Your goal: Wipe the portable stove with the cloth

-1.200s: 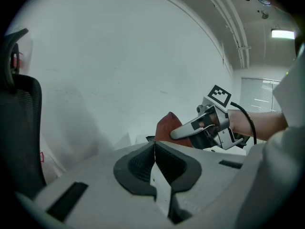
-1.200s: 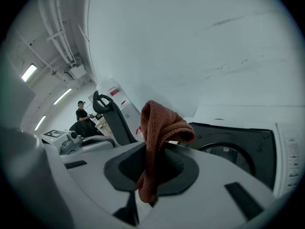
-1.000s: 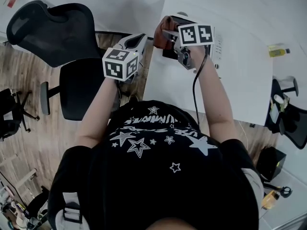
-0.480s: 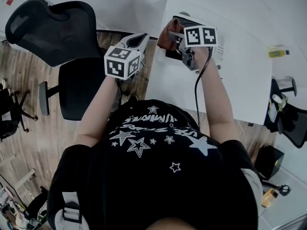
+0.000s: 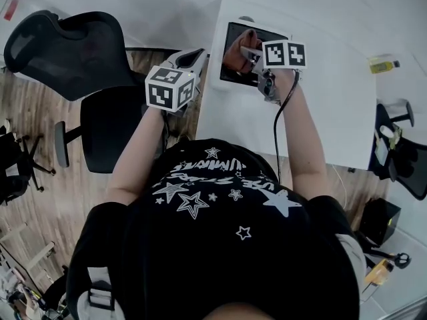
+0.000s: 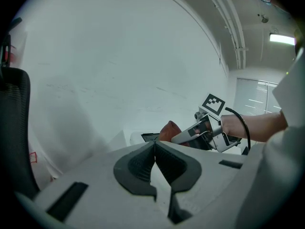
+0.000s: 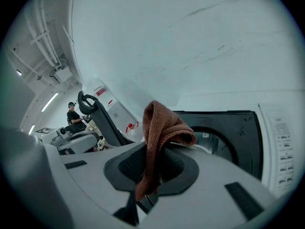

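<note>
The portable stove lies on the white table, white-cased with a black top and a round burner opening. My right gripper is shut on a folded brown cloth, which it holds over the stove's black top. In the left gripper view the cloth shows as a brown lump ahead of the right gripper. My left gripper hangs off the table's left edge, above the chair, jaws closed together with nothing between them.
A black office chair stands left of the table, under my left arm. A yellow-capped bottle lies at the table's far right. Another dark chair sits at the right edge. A cable runs from the right gripper.
The right gripper with the cloth has shifted slightly right and farther over the stove's black top, which now shows more fully. The left gripper has barely moved.
</note>
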Action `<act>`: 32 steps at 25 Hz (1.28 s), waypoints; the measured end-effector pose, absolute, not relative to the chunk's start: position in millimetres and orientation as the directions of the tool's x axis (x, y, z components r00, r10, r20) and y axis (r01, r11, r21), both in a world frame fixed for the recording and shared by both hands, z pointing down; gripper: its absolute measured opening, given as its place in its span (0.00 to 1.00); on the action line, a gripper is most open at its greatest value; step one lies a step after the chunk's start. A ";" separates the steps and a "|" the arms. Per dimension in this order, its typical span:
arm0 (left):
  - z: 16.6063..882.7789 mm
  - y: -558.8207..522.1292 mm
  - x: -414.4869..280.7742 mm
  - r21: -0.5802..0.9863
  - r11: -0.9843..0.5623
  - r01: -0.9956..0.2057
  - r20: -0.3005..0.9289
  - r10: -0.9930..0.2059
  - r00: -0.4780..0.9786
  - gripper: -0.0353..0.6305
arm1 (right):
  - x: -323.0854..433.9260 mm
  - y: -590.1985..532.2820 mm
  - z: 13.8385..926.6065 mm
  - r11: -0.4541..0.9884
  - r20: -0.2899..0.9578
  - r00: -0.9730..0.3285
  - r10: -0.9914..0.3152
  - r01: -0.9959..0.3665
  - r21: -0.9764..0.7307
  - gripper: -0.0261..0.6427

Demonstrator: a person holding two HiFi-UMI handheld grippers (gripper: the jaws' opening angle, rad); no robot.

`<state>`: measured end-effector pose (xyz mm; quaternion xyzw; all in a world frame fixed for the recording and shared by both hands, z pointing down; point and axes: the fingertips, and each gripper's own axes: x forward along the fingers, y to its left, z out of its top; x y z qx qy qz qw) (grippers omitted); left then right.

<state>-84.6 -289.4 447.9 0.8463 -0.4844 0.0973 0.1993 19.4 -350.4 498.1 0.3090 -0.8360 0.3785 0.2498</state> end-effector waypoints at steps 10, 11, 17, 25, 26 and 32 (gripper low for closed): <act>449.8 -299.3 -50.7 0.239 -0.481 -0.844 0.366 -0.760 0.537 0.07 | 67.7 -359.6 499.4 0.481 0.648 -0.670 -0.362 -0.730 -0.486 0.12; 449.8 -300.1 -47.6 0.238 -0.484 -0.842 0.366 -0.758 0.540 0.07 | 71.2 -360.5 499.0 0.478 0.648 -0.668 -0.367 -0.732 -0.485 0.12; 450.4 -303.9 -28.5 0.231 -0.501 -0.834 0.370 -0.748 0.551 0.07 | 94.1 -362.8 499.6 0.464 0.646 -0.663 -0.378 -0.739 -0.487 0.12; 450.4 -307.0 -10.2 0.220 -0.518 -0.827 0.378 -0.736 0.562 0.07 | 131.9 -368.7 498.4 0.425 0.638 -0.647 -0.417 -0.760 -0.492 0.12; 450.8 -307.6 -7.3 0.220 -0.520 -0.826 0.379 -0.734 0.563 0.07 | 137.2 -369.5 498.4 0.419 0.638 -0.643 -0.423 -0.764 -0.492 0.12; 453.4 -308.7 11.2 0.217 -0.536 -0.816 0.387 -0.720 0.576 0.07 | 167.9 -368.0 501.5 0.381 0.637 -0.627 -0.449 -0.779 -0.498 0.12</act>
